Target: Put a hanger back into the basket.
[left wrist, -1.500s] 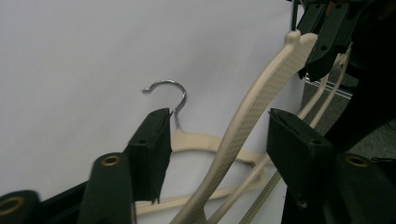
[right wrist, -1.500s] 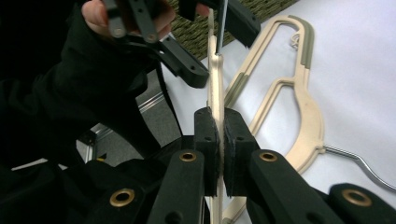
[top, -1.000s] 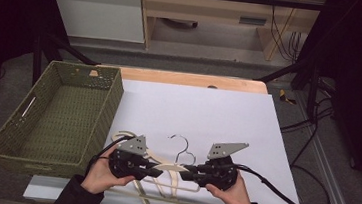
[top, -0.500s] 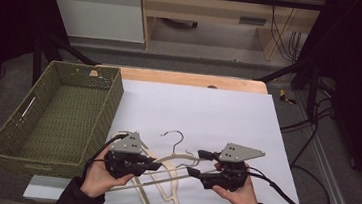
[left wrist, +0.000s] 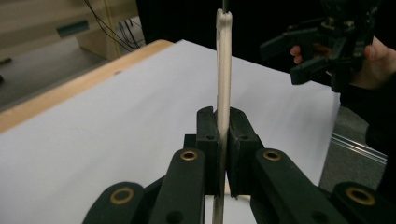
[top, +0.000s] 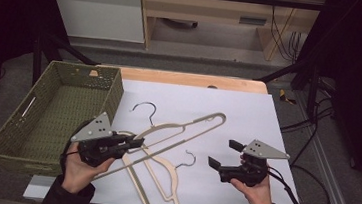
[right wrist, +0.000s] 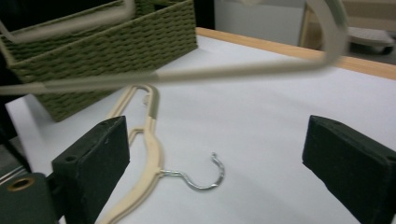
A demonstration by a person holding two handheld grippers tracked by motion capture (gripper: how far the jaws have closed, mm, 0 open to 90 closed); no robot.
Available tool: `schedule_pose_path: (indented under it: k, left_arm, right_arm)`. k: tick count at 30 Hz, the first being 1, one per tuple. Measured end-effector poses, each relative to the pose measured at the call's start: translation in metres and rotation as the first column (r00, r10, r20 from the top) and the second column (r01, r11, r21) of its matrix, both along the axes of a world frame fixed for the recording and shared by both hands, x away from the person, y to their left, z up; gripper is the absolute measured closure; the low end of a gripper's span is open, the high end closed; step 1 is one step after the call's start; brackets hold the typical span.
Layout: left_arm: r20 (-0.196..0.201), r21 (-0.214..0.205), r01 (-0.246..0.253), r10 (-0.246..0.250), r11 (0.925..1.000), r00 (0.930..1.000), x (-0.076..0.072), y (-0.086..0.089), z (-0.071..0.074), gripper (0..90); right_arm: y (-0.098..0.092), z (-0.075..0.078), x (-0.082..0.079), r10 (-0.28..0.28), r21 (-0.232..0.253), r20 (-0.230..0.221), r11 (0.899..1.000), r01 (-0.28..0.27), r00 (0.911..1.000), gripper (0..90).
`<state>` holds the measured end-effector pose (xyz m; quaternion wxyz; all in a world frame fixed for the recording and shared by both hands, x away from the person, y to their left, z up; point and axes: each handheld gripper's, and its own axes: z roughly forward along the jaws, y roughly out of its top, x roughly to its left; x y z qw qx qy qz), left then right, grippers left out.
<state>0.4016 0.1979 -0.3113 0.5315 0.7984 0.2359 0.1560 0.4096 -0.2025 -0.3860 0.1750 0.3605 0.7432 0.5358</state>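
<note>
Currently the left hand-held gripper (top: 132, 141) is clamped on 1 beige hanger (top: 186, 127), raised off the white worktop (top: 248, 113) beside the green basket (top: 55, 105). Right hand-held gripper (top: 220, 155) gapes wide, holding nothing. A second hanger (top: 154, 172) lies flat between them. Likely next: basket the lifted one, clearing the rim.

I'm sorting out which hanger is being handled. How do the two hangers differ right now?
The upper hanger is clamped at one end in the left gripper and slants up off the table; the lower hanger lies flat on the white sheet, touched by neither gripper. The upper one's hook points toward the far edge, the lower one's hook toward the open right gripper. Both are beige with metal hooks.
</note>
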Motion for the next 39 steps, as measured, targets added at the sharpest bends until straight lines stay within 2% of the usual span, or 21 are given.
schedule_pose_path:
  k: [9, 13, 19, 24, 26, 30, 34, 39]
  left_arm:
    - [0.048, -0.009, -0.062, 0.062, 0.9981, 0.9969, 0.018, 0.030, 0.029, 85.0]
    - [0.052, -0.024, -0.088, 0.090, 0.9958, 0.9946, 0.031, 0.050, 0.036, 85.0]
    - [0.054, -0.016, -0.154, 0.154, 0.9880, 0.9865, 0.047, 0.084, 0.042, 84.9]
    - [0.063, -0.001, -0.216, 0.215, 0.9765, 0.9746, 0.059, 0.109, 0.044, 84.9]
    - [0.054, 0.000, -0.225, 0.224, 0.9744, 0.9730, 0.063, 0.119, 0.044, 84.8]
    - [0.046, 0.026, -0.261, 0.259, 0.9650, 0.9646, 0.071, 0.138, 0.043, 84.6]
    - [0.050, 0.039, -0.304, 0.302, 0.9517, 0.9519, 0.076, 0.155, 0.038, 84.8]
    - [0.038, 0.049, -0.337, 0.335, 0.9403, 0.9413, 0.081, 0.175, 0.029, 84.7]
  right_arm:
    - [-0.013, -0.001, 0.000, -0.056, -0.001, -0.001, 0.998, 0.056, 0.9984, 4.8]
    - [-0.016, 0.000, -0.001, -0.062, -0.008, 0.007, 0.998, 0.062, 0.9981, 4.0]
    - [-0.017, 0.001, -0.002, -0.073, -0.009, 0.015, 0.997, 0.073, 0.9972, 3.7]
    - [-0.016, 0.000, -0.001, -0.067, -0.020, 0.010, 0.998, 0.067, 0.9977, 3.8]
    - [-0.016, 0.000, -0.001, -0.067, -0.019, 0.005, 0.998, 0.067, 0.9977, 3.7]
    - [-0.016, 0.000, 0.000, -0.065, -0.020, 0.009, 0.998, 0.066, 0.9978, 3.7]
    - [-0.015, -0.001, 0.000, -0.068, -0.019, 0.007, 0.998, 0.068, 0.9977, 3.8]
    - [-0.014, -0.001, 0.000, -0.064, -0.020, 0.000, 0.998, 0.064, 0.9980, 3.9]
